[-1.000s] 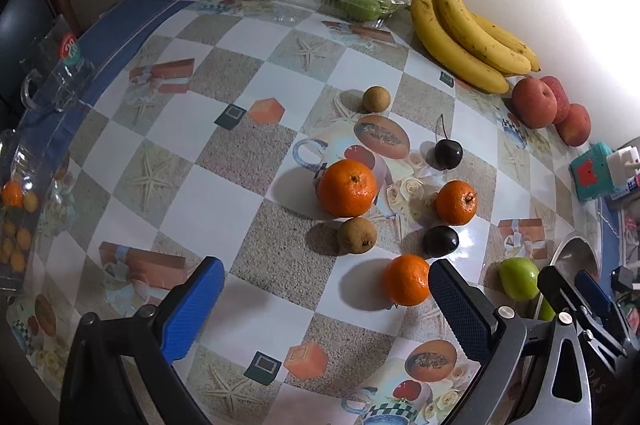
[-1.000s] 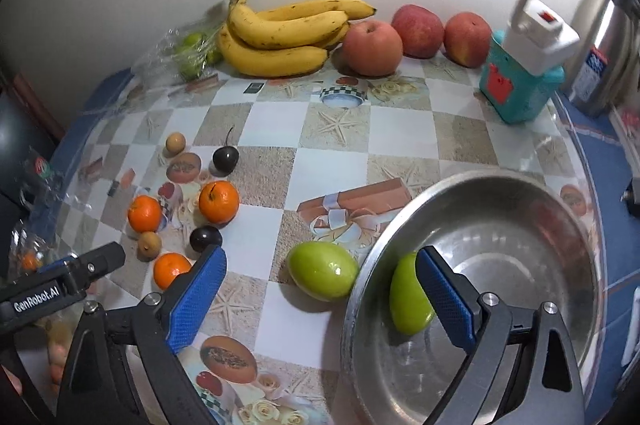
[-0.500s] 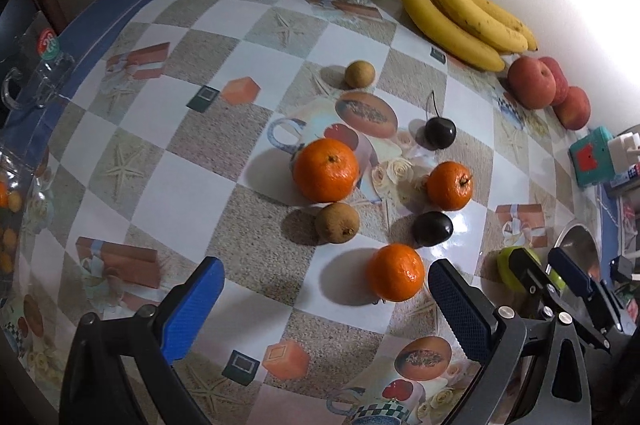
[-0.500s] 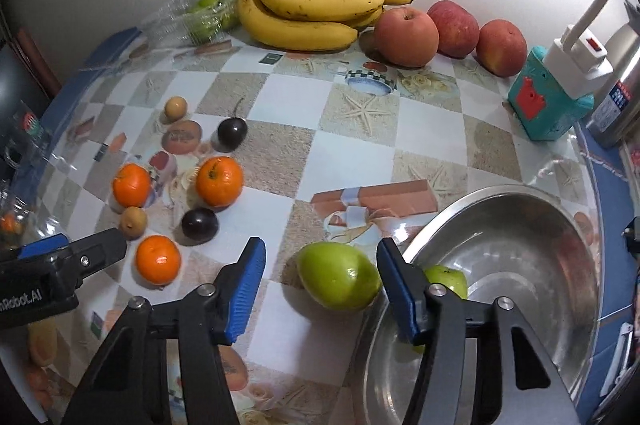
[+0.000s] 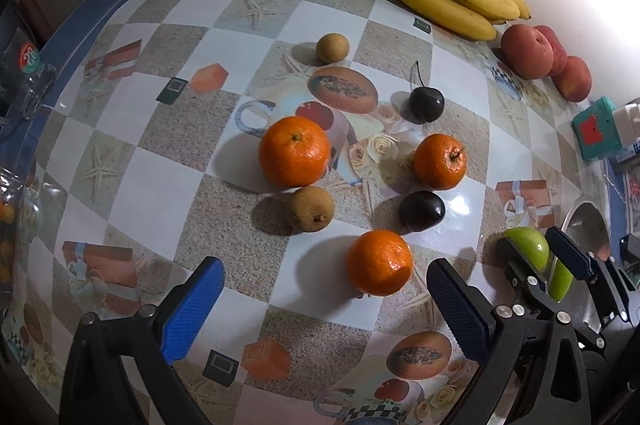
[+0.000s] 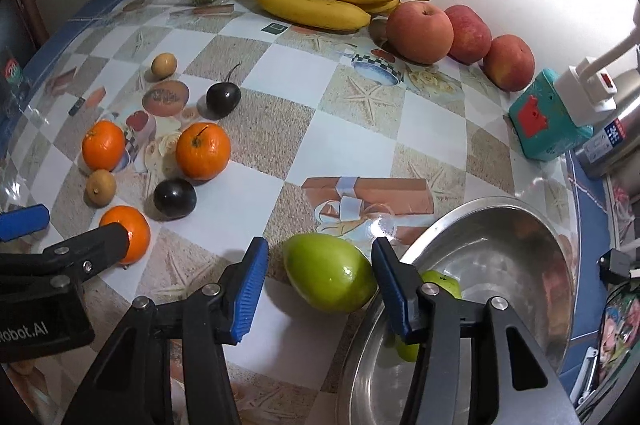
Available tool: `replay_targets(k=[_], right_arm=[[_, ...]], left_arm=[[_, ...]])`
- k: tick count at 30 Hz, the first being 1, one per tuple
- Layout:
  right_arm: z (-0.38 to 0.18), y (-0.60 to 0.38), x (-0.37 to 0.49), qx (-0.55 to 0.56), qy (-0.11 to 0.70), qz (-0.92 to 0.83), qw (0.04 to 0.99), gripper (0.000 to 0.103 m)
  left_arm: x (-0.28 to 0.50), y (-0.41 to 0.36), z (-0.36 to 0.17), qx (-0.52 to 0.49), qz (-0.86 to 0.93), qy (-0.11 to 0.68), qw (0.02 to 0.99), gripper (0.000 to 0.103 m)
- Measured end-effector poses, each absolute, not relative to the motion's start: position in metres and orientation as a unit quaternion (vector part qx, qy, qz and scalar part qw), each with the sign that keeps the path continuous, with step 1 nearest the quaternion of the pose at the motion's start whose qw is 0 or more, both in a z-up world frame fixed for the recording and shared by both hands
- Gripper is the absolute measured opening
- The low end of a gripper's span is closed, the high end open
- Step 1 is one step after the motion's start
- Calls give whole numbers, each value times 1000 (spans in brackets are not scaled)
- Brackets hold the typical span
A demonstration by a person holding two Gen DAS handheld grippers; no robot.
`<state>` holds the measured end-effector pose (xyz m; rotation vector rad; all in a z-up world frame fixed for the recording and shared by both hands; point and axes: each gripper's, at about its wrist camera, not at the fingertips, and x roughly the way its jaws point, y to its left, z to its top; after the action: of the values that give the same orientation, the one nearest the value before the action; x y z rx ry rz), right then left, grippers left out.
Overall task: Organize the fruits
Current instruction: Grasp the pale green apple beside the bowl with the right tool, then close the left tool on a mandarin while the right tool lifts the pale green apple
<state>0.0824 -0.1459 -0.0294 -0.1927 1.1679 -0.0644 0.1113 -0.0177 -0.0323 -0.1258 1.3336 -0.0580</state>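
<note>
Your right claw (image 6: 318, 283) is spread open around the green apple (image 6: 330, 277) at the lower middle of the frame, beside the metal bowl (image 6: 520, 225) on the counter (image 6: 360, 129). Closing should catch it. Your left claw (image 5: 324, 305) hangs open behind the nearest orange (image 5: 379, 262)

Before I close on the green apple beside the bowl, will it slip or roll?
The green apple looks glossy and rounded, so it may squirt out if the right tool closes off-center. It lies tilted against the steel bowl, so a nudge could roll it. It probably feels firm and fairly heavy.
</note>
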Motion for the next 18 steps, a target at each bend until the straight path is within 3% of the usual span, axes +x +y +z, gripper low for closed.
replay_targets(k=[8, 14, 18], right_arm=[[-39, -138, 83, -145, 550, -45, 821, 54], [-44, -135, 84, -169, 549, -57, 817, 52], [-43, -137, 83, -166, 546, -60, 819, 48]], left_arm=[[112, -26, -35, -52, -36, 620, 782, 91], [115, -30, -38, -55, -45, 622, 780, 76], [117, -34, -40, -70, -62, 621, 778, 60]])
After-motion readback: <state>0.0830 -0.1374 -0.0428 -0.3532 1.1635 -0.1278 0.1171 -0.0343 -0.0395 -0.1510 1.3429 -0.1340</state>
